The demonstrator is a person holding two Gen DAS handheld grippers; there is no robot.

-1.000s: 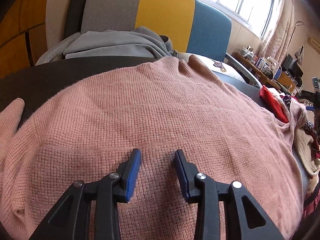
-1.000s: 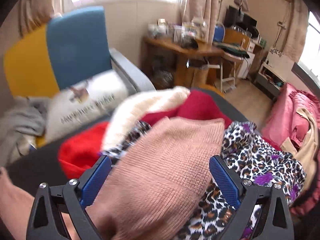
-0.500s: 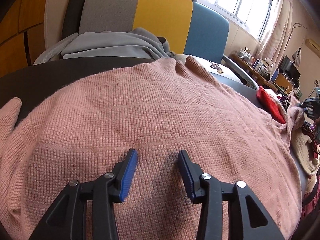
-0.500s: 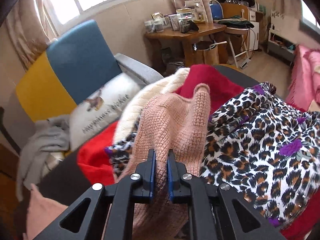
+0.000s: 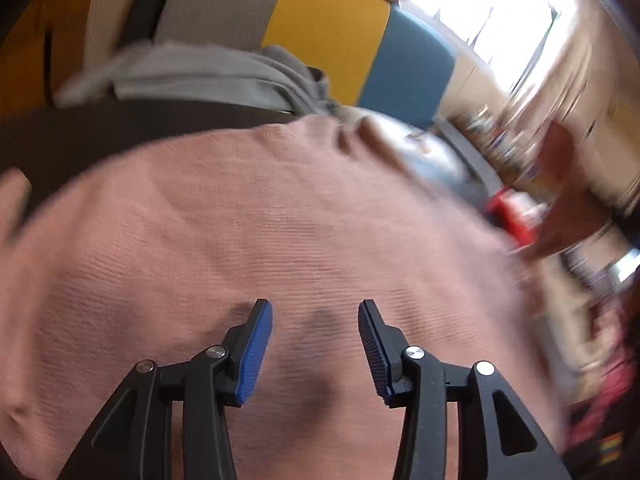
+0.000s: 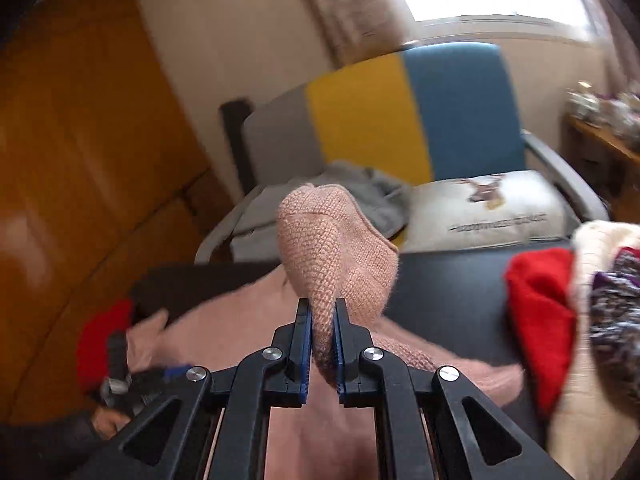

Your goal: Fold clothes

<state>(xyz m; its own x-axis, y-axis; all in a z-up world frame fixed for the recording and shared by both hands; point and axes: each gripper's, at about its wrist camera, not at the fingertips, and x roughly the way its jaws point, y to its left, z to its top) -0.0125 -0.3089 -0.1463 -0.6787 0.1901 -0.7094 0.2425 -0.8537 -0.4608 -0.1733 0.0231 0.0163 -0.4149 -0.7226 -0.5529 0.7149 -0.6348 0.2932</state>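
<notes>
Lay spread across the dark table [image 5: 92, 128]: pink knitted sweater [image 5: 240, 232], body flat beneath the left gripper [image 5: 315, 346], far edge and neckline well ahead of it, just short of the table's rim. Left a strip of bare tabletop ahead and to the left of that gripper, up to the grey garment [image 5: 208, 76] heaped on the striped armchair [image 5: 328, 28]. Crowded on its right, though blurred: something red and a mixed pile, hard to tell apart.

Stood apart, blue pads [image 5: 256, 354] just over the knit, nothing between them but flat fabric below; had just been opening wider. Could not tell whether the tips touched the cloth.

Was clamped on a fold of the sweater's sleeve [image 6: 320, 248]: right gripper [image 6: 322, 346], jaws nearly together, the sleeve end standing up ahead of the fingers. Open dark tabletop ahead and right of it, bounded at the right by a red garment [image 6: 540, 312] and a cream knit [image 6: 588, 412]. Printed cushion [image 6: 492, 208] on the armchair seat beyond. Low at its left: the other gripper, in a hand [image 6: 106, 420].
</notes>
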